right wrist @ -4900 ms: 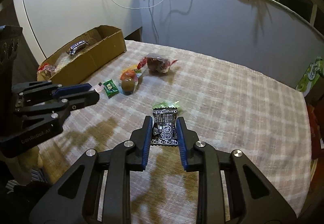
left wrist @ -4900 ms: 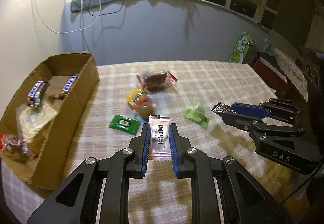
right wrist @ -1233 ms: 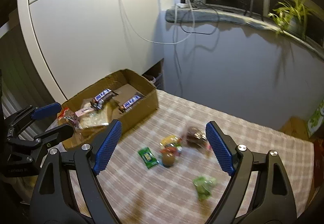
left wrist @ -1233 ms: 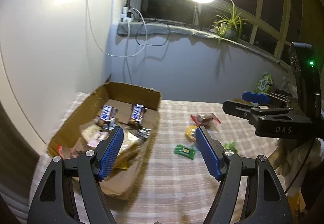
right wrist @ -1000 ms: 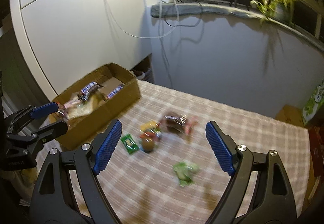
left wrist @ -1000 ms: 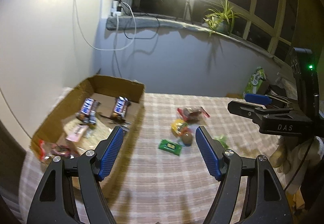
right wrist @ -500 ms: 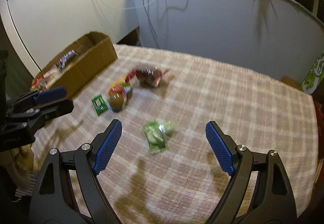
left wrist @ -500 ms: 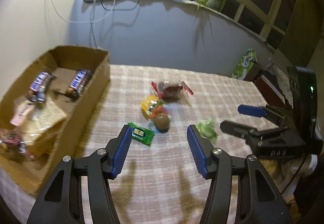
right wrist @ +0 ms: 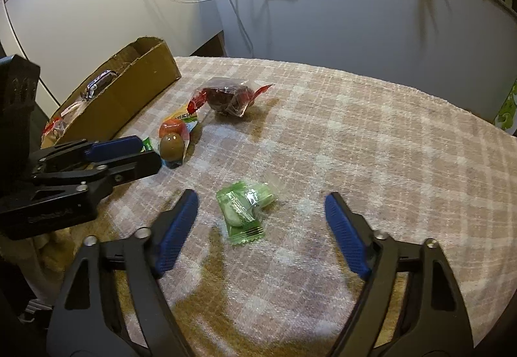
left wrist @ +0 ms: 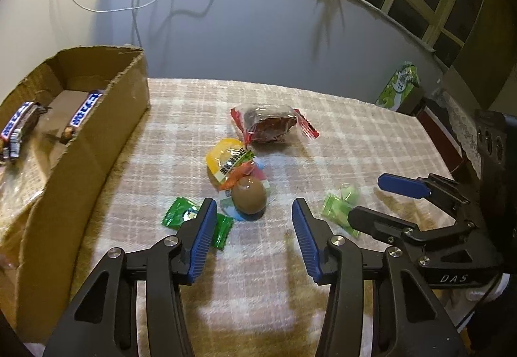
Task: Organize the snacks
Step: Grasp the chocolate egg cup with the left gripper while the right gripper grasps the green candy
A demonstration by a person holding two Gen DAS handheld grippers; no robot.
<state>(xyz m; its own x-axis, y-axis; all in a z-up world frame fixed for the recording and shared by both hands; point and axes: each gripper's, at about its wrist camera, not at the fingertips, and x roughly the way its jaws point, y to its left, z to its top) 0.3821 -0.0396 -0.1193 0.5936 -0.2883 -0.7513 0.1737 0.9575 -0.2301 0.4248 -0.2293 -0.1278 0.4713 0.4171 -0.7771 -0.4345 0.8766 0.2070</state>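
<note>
My left gripper is open and empty, low over the plaid cloth, with a brown chocolate egg just ahead between its fingers. A dark green packet lies by the left finger. A yellow-wrapped snack and a red-ended clear bag lie beyond. My right gripper is open and empty, with a light green packet on the cloth between its fingers. The cardboard box at the left holds chocolate bars and other snacks.
The table's cloth stretches right and far. A grey wall stands behind the table. A green carton stands past the far right edge. The box also shows in the right wrist view.
Both grippers dropped their held packets in the box, then swung back and came down toward the table. The left now nears the chocolate egg, the right the light green packet.
</note>
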